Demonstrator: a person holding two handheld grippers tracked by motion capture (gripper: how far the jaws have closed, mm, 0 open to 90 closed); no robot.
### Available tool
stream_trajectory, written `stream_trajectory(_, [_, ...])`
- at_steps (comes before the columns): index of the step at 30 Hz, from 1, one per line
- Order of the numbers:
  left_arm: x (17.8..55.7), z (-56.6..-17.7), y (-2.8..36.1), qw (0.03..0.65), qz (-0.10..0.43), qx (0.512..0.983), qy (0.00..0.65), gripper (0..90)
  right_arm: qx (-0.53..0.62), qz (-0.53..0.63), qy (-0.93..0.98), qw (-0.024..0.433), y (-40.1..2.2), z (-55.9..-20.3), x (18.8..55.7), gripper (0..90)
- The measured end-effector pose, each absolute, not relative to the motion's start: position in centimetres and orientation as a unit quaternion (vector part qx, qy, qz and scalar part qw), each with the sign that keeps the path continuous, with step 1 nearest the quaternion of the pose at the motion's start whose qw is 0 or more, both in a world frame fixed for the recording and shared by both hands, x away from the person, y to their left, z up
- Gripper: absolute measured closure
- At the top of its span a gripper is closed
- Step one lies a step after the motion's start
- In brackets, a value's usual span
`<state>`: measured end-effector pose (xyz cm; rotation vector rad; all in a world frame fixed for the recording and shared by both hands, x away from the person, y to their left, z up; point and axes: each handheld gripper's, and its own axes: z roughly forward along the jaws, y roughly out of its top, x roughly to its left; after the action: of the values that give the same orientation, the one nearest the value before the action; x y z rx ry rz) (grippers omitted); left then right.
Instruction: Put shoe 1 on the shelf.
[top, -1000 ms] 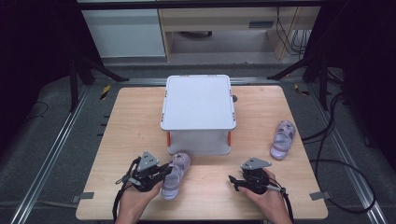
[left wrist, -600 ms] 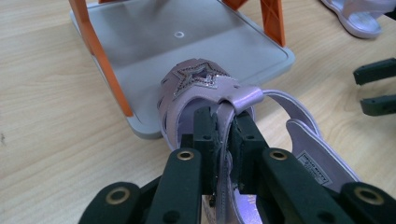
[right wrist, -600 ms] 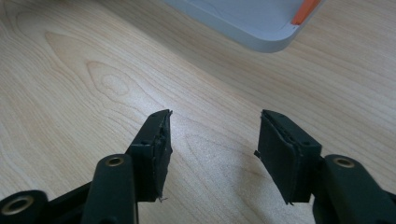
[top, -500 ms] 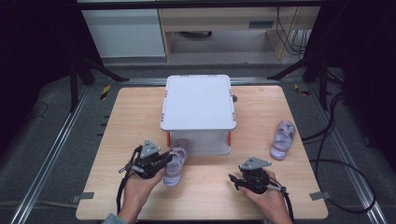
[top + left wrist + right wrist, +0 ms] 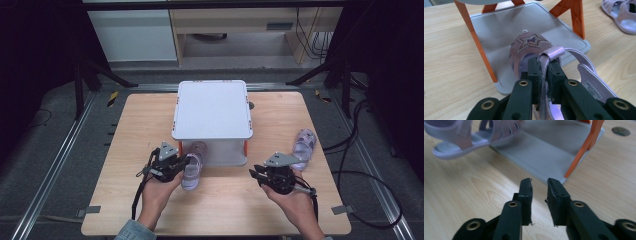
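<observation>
One spare sandal (right of rack).

You are in a lab: wooden surface on aluminium rails, dark tripods upper left, trailing cables at right.

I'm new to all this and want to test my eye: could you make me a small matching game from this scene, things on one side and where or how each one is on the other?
Things:
1. left gripper
2. right gripper
3. far sandal
4. rack

States:
a. lies alone near the table's right edge
b. jaws empty, a narrow gap between them
c. clamped on a sandal's strap
d. white top on orange legs, mid-table

Pairs: 1-c, 2-b, 3-a, 4-d. The right jaws have just been closing, with nothing between them.
</observation>
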<state>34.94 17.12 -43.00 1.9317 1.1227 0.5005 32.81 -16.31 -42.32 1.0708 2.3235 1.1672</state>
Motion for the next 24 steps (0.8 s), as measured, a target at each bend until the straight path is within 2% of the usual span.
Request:
stream_trajectory(6, [35.3, -43.5, 16.7, 0.415, 0.21, 0.762, 0.451, 82.5, 0.366, 0.432, 0.808, 0.162, -16.1, -39.7, 33.3, 87.9])
stream_trajectory(16, [35.3, -45.2, 15.8, 0.414, 0.241, 0.748, 0.46, 82.7, 0.341, 0.441, 0.815, 0.157, -14.2, -35.5, 34.8, 88.0])
stream_trajectory(24, [35.5, -46.2, 15.3, 0.425, 0.258, 0.727, 0.474, 83.0, 0.336, 0.437, 0.818, 0.164, -12.8, -33.1, 37.7, 87.5])
